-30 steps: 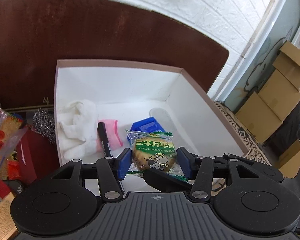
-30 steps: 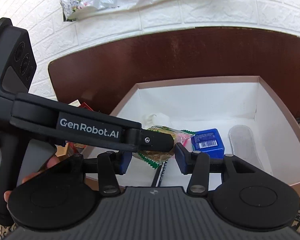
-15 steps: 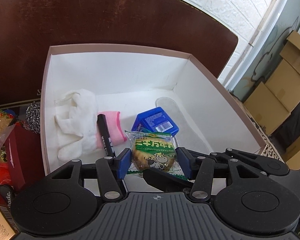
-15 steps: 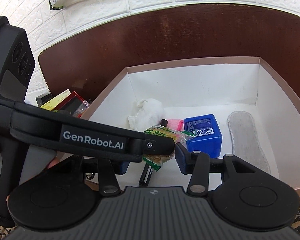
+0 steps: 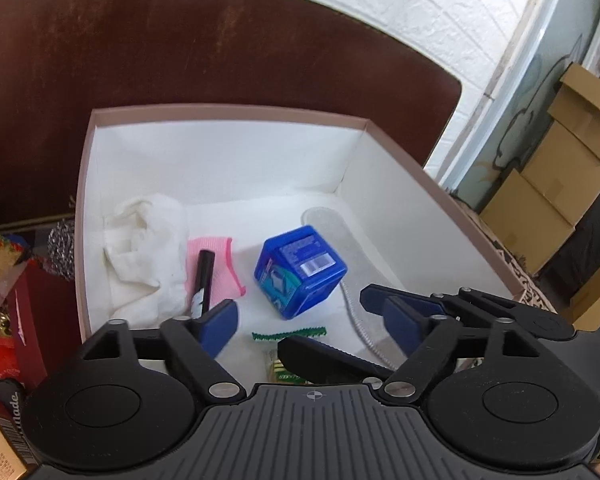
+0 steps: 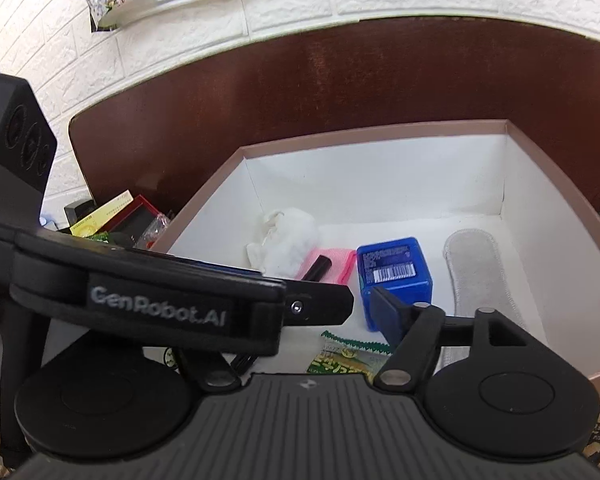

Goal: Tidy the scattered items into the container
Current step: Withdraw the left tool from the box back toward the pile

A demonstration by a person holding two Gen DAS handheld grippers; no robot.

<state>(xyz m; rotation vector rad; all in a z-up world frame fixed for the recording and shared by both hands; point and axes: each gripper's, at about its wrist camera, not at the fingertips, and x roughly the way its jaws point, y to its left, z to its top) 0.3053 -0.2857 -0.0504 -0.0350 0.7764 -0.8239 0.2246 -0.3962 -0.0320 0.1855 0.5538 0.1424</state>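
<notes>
A dark brown wooden counter [image 5: 220, 60] with rounded corners carries a large open cardboard box [image 5: 228, 114], white inside with a pinkish-tan rim, set toward the counter's near edge. Both tools hang over the box's near wall. The left hand-held gripper [image 5: 312, 324] has just been opening and now stands wide, its blue pads apart with nothing pressed between them; the right hand-held gripper [image 6: 340, 312] has also just been opening, and its one visible blue pad is clear of everything, its other side hidden behind the left tool's black finger. Inside the box, a crumpled white cloth [image 5: 144, 248] lies toward the left wall, a long grey padded insole [image 6: 480, 272] along the right wall, and a blue plastic cube-shaped container [image 5: 300, 272] with a barcode label sits near the middle. Just beside the cloth is a pink knitted piece [image 5: 216, 268], with a black marker pen [image 5: 203, 280] lying across it. The green-edged biscuit packet [image 6: 352, 356] rests on the box floor by the near wall, below the spread jaws and touching neither pad. Off the box's left wall, on the counter, sit a steel wire scourer [image 5: 62, 248] and a red box [image 5: 32, 320].
</notes>
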